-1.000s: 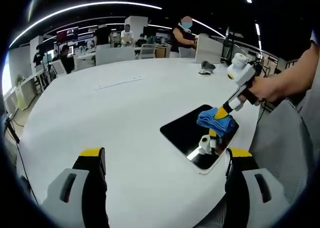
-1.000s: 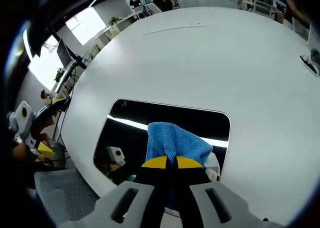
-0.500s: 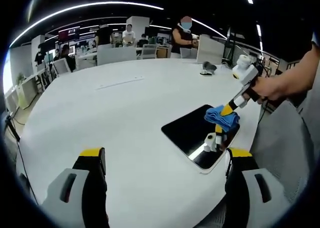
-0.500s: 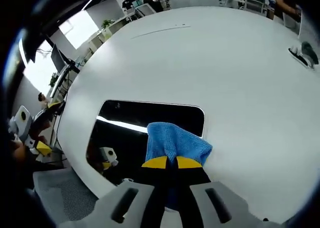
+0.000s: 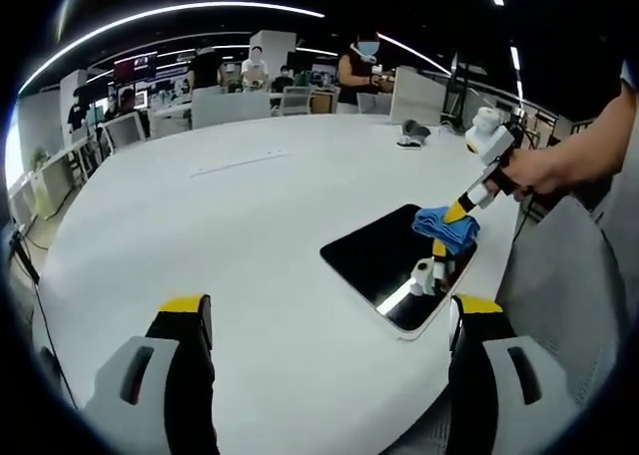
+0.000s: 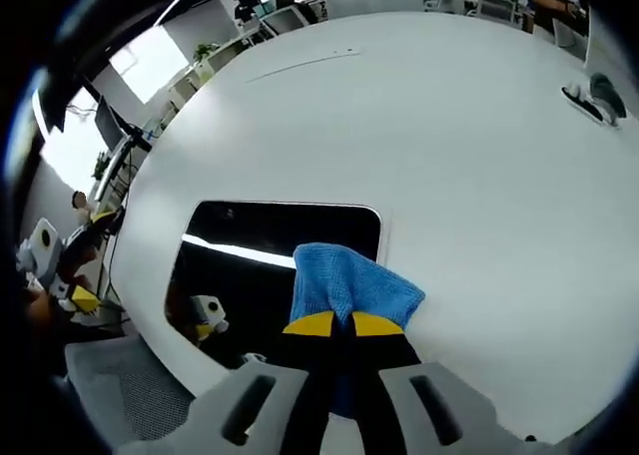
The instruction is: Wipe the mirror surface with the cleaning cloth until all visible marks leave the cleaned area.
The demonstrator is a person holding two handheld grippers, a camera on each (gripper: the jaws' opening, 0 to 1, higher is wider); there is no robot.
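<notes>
A dark rectangular mirror lies flat on the white round table near its right edge. My right gripper is shut on a blue cleaning cloth and holds it over the mirror's far right edge, partly past the rim. The mirror reflects the gripper and ceiling lights. My left gripper hangs open low over the table's near side, well left of the mirror, with nothing between its fingers.
A small dark object lies on the table's far side. A grey mesh chair stands right of the table. Desks, chairs and several people fill the office behind. The table's left and middle are bare white.
The right gripper has drawn the cloth across the mirror toward its far right edge; the cloth now overhangs the rim. The left gripper has stayed put.
</notes>
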